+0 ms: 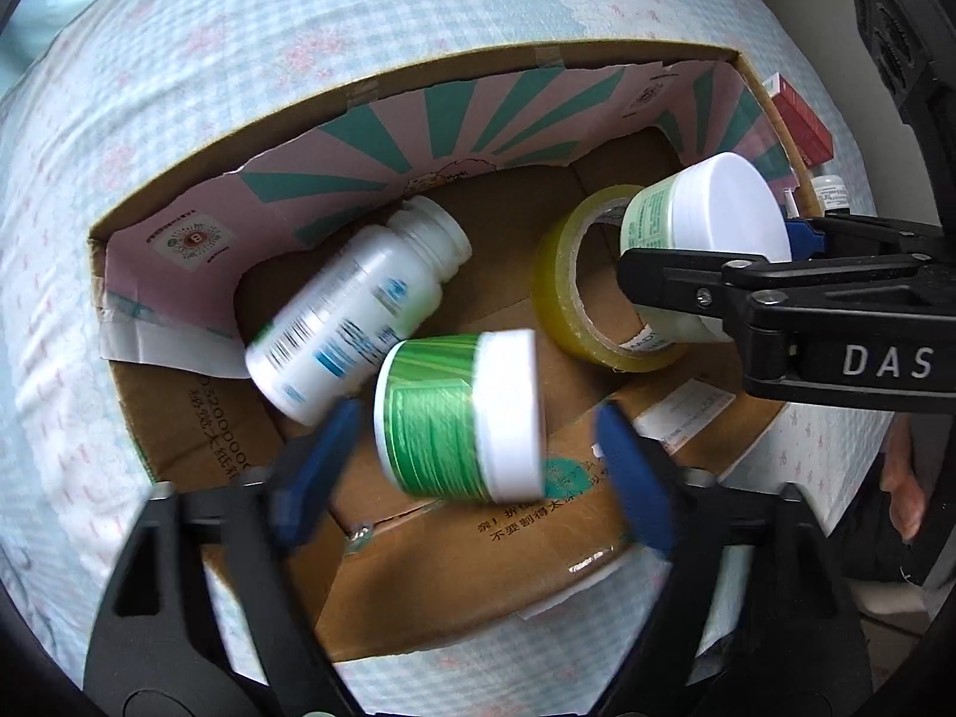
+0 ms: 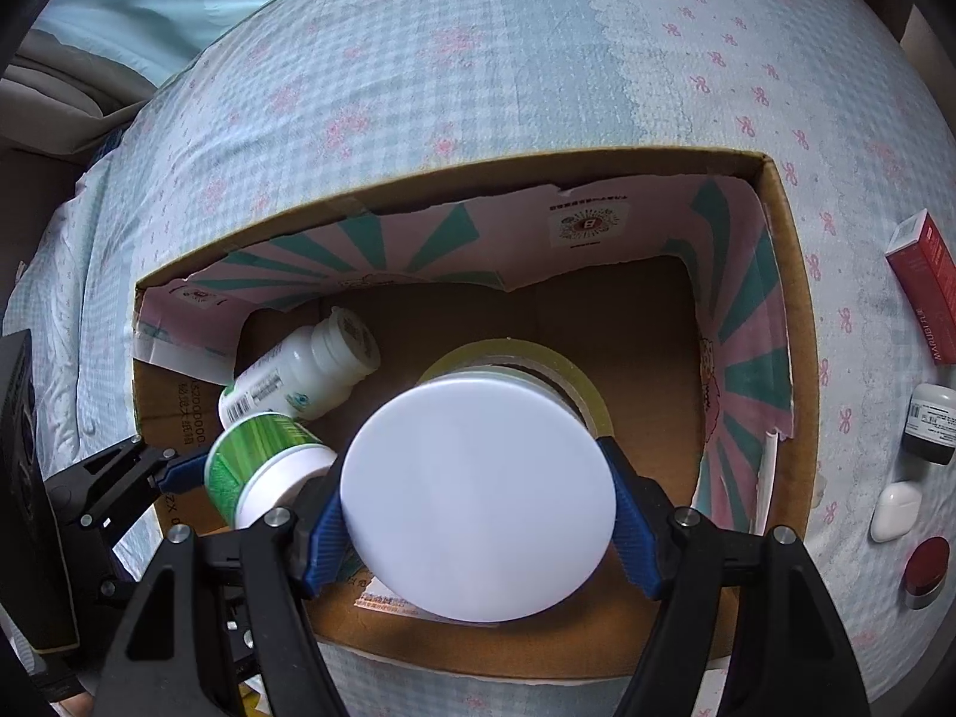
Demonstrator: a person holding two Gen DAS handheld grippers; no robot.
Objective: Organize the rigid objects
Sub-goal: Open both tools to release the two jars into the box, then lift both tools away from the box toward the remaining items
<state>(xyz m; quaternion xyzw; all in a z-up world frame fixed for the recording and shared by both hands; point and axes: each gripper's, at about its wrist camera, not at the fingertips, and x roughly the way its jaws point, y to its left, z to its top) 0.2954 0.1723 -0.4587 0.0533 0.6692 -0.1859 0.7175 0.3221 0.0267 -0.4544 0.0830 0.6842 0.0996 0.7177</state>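
Jars and bottle gathered in an open cardboard box (image 2: 794, 322) on a bed.

Both claws point steeply down into the box. Left claw (image 1: 478, 454) stands wide open, its blue pads clear on either side of the green-labelled round jar with a white lid (image 1: 460, 418), which lies blurred on its side between them, beside a white plastic pill bottle (image 1: 352, 316) lying at ten o'clock from it. Right claw (image 2: 478, 514) is clamped on the pale-green jar with a broad white lid (image 2: 478, 496), held over a yellowish roll of clear tape (image 1: 573, 275) on the brown box floor. Pink-and-teal printed flaps line the box walls. Underneath is a soft checked bedsheet (image 2: 478, 60) with pink bows; a red carton (image 2: 920, 281) lies at three o'clock outside the box.
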